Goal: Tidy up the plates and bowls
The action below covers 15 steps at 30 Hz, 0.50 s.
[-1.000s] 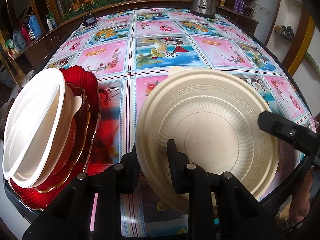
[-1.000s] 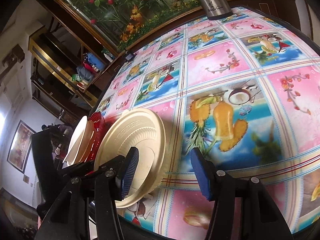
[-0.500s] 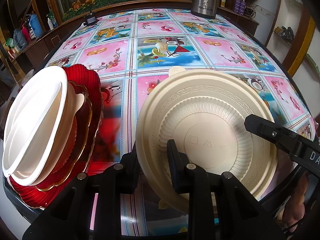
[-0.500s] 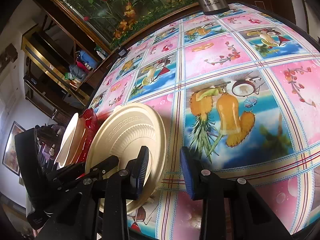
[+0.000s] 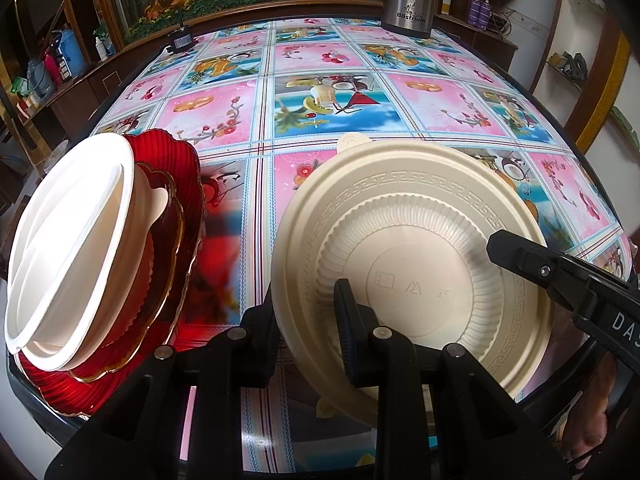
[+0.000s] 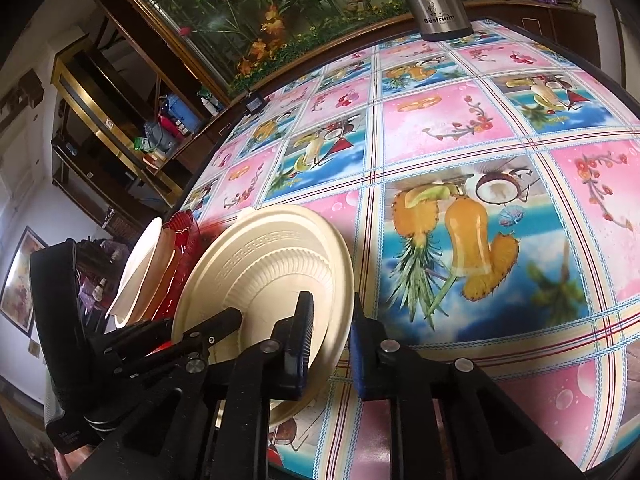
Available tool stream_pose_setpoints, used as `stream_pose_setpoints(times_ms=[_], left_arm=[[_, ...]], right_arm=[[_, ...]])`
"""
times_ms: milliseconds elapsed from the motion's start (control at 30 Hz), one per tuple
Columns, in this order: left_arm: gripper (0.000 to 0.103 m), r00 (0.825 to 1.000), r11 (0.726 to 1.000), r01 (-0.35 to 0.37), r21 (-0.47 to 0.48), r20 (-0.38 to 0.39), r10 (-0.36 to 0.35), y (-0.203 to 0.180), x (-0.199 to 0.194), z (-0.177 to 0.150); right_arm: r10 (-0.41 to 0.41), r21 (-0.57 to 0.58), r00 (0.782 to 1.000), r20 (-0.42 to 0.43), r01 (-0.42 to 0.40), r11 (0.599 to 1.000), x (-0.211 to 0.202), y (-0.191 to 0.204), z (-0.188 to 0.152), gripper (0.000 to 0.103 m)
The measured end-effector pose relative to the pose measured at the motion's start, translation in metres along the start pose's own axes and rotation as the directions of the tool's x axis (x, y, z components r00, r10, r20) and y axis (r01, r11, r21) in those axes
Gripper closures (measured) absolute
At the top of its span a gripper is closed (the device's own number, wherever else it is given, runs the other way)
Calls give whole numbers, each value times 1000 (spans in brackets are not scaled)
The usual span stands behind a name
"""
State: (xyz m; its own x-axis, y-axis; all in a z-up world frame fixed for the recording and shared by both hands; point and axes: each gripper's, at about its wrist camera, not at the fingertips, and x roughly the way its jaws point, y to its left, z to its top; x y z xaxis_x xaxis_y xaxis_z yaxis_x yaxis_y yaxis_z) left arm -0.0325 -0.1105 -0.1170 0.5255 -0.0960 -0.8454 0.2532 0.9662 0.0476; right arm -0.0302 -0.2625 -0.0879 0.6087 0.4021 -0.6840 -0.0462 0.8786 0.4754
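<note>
Right tool [image 6: 329, 340] has narrowed onto the cream plate [image 5: 412, 264] rim; left tool [image 5: 306, 328] clamps the opposite edge. Round ribbed plastic, Greek-key embossed border.

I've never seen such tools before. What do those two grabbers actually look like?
Both are black plastic tongs with silver rivets. The left gripper has black ribbed pads; the right gripper has dark blue ribbed pads, and white lettering shows on its body. No cables or sleeves show.
</note>
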Motion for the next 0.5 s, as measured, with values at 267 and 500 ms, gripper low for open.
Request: stream_pose_setpoints(times_ms=[267, 500], left_arm=[[80, 1000, 1000, -2, 1, 1, 2, 0, 0, 0], [80, 1000, 1000, -2, 1, 1, 2, 0, 0, 0]], right_arm=[[4, 1, 1000, 1, -4, 1000, 0, 0, 0, 87], [4, -1, 1000, 2, -4, 1000, 0, 1, 0, 87]])
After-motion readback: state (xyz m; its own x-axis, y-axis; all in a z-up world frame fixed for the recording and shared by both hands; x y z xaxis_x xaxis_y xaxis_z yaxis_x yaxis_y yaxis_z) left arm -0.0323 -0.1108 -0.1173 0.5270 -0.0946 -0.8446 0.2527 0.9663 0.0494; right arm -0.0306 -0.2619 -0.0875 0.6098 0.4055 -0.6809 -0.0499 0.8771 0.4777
